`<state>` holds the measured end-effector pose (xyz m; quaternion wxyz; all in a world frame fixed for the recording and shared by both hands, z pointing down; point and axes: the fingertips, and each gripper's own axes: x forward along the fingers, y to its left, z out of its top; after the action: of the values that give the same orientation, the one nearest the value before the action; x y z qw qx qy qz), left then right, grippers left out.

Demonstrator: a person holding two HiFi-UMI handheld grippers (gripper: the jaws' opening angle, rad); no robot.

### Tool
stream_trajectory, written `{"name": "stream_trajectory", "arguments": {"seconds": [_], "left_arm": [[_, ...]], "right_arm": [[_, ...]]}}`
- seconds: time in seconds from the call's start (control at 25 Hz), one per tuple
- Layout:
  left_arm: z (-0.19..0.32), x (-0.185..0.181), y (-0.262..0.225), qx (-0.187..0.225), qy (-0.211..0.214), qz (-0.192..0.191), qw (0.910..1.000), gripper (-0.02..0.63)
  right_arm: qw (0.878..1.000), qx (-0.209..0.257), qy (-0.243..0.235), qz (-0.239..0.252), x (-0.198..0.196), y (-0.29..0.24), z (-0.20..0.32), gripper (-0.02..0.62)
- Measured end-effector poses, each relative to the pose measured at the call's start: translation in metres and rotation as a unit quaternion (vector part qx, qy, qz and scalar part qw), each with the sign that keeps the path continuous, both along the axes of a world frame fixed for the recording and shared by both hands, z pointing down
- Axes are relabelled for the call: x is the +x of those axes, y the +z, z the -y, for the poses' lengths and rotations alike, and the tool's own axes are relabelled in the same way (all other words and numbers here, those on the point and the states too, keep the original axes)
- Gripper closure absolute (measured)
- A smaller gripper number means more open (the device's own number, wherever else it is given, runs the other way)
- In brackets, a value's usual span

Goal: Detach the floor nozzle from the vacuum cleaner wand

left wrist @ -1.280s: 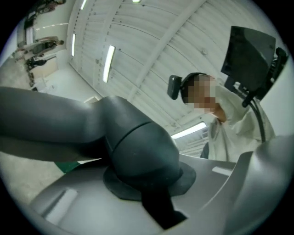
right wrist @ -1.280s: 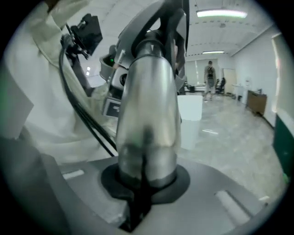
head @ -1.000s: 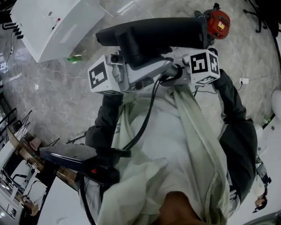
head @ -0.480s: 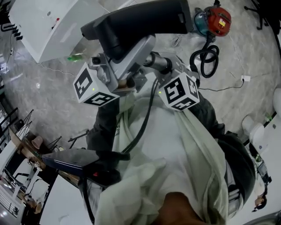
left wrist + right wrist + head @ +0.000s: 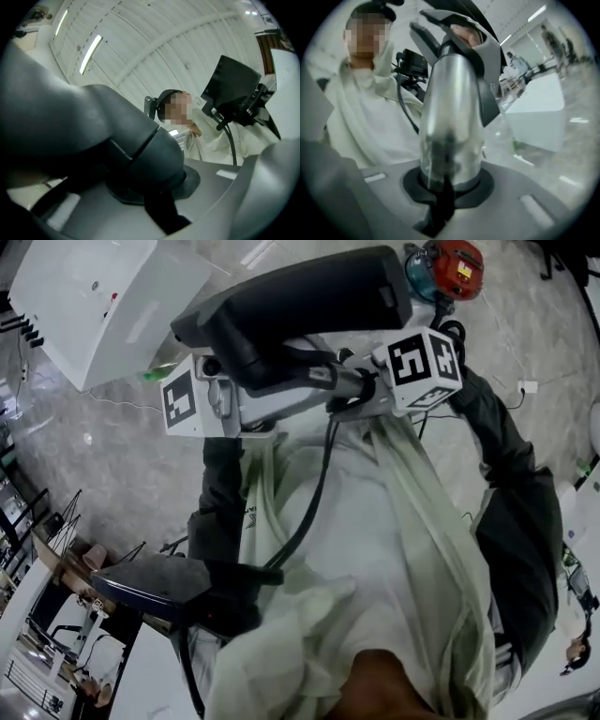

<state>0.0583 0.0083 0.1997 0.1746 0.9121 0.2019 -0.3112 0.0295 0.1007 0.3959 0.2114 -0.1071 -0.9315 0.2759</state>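
While both tools are raised before the person's chest, one black plastic floor nozzle (image 5: 300,306) spans the upper centre of the head view, joined to one shiny silver metal wand (image 5: 452,103). Two grippers are in play, each carrying one black-and-white marker cube, so two cubes in all. The left gripper (image 5: 150,185), left of centre and tilted up toward the ceiling, is clamped on the nozzle's dark grey neck; its jaws have just eased slightly wider with the neck between them. The right gripper (image 5: 447,183), at upper right and pointing leftward, grips the wand. One red vacuum canister (image 5: 455,268) sits at the top right, one white cabinet (image 5: 94,296) at upper left.
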Motion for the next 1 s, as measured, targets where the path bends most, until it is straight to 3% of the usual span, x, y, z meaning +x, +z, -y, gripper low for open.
{"name": "stream_trajectory", "arguments": {"seconds": [0.04,0.12,0.24,0.32,0.4,0.48,0.56,0.6,0.64,0.68,0.72,0.84,0.92,1.0], "left_arm": [[0.004,0.002,0.002,-0.012,-0.003,0.0,0.9999,0.531],[0.02,0.009,0.01,-0.054,-0.04,0.02,0.9975,0.532],[0.033,0.012,0.02,-0.1,-0.094,0.056,0.9889,0.535],[0.044,0.01,0.028,-0.135,-0.131,0.085,0.9784,0.535],[0.056,0.007,0.036,-0.167,-0.166,0.114,0.9652,0.538],[0.061,0.007,0.039,-0.18,-0.19,0.131,0.9563,0.54],[0.063,0.005,0.037,-0.183,-0.206,0.142,0.9507,0.54],[0.067,0.002,0.036,-0.185,-0.212,0.145,0.9485,0.54],[0.071,-0.003,0.036,-0.186,-0.216,0.147,0.9471,0.54],[0.073,-0.008,0.036,-0.185,-0.217,0.146,0.9471,0.54],[0.072,-0.011,0.036,-0.179,-0.215,0.143,0.9495,0.538],[0.049,-0.008,0.026,-0.123,-0.173,0.11,0.971,0.534],[0.026,-0.006,0.016,-0.075,-0.118,0.074,0.9874,0.531],[0.004,-0.008,0.01,-0.035,-0.06,0.041,0.9968,0.529]], "right_arm": [[0.999,-0.03,-0.033,0.022,0.002,-0.004,-0.005,0.557],[0.997,-0.051,-0.036,0.033,0.003,-0.004,-0.002,0.558],[0.999,-0.014,0.043,-0.011,-0.003,0.009,0.008,0.558],[0.988,0.036,0.125,-0.082,-0.002,0.02,0.022,0.558],[0.955,0.095,0.226,-0.167,0.002,0.03,0.043,0.56],[0.904,0.16,0.316,-0.239,0.012,0.037,0.06,0.561],[0.857,0.209,0.374,-0.286,0.022,0.037,0.072,0.561],[0.843,0.223,0.388,-0.299,0.023,0.036,0.077,0.561],[0.839,0.229,0.391,-0.303,0.02,0.035,0.081,0.561],[0.844,0.227,0.384,-0.298,0.014,0.036,0.082,0.56],[0.857,0.22,0.368,-0.285,0.008,0.037,0.08,0.56],[0.917,0.178,0.285,-0.213,-0.004,0.035,0.06,0.558],[0.957,0.134,0.207,-0.152,-0.008,0.027,0.037,0.558],[0.988,0.075,0.11,-0.082,-0.01,0.02,0.01,0.557]]}}
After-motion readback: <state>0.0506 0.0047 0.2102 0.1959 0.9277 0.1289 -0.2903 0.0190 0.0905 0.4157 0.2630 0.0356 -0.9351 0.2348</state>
